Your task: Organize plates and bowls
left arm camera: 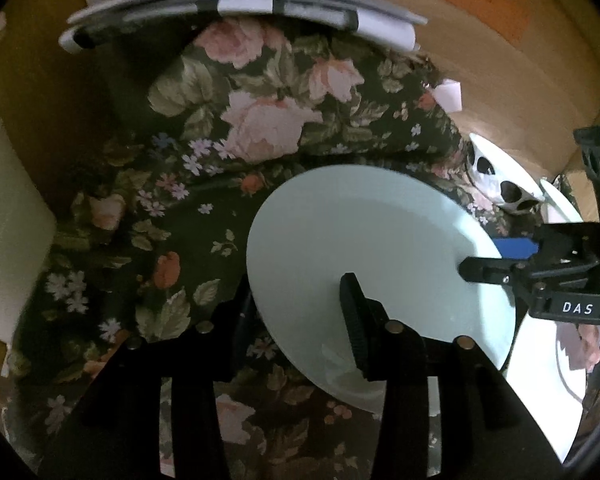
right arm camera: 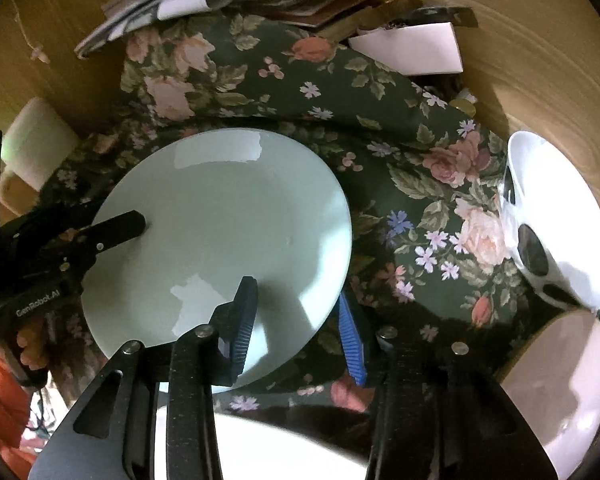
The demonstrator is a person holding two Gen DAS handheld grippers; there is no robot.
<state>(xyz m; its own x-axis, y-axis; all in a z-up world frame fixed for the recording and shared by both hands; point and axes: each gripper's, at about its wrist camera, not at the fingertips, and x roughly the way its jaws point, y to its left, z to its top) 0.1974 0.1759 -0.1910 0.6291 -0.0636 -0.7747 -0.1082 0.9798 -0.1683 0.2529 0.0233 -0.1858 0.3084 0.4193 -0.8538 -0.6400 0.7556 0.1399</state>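
The white plate [right arm camera: 260, 448] at the bottom of the right wrist view is cut off by the picture's edge and partly covered by the gripper's arms. The spotted bowl [left arm camera: 500, 184] is half hidden behind the green plate [left arm camera: 380, 240] in the left wrist view. The papers [left arm camera: 236, 4] at the top are blurred; their print cannot be read. The cup [right arm camera: 36, 152] is cut off by the other gripper.

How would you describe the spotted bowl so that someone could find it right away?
Start at the floral cloth, with the pale green plate on it. At the cloth's right edge a white bowl lies tipped on its side. Only it has big black spots outside.
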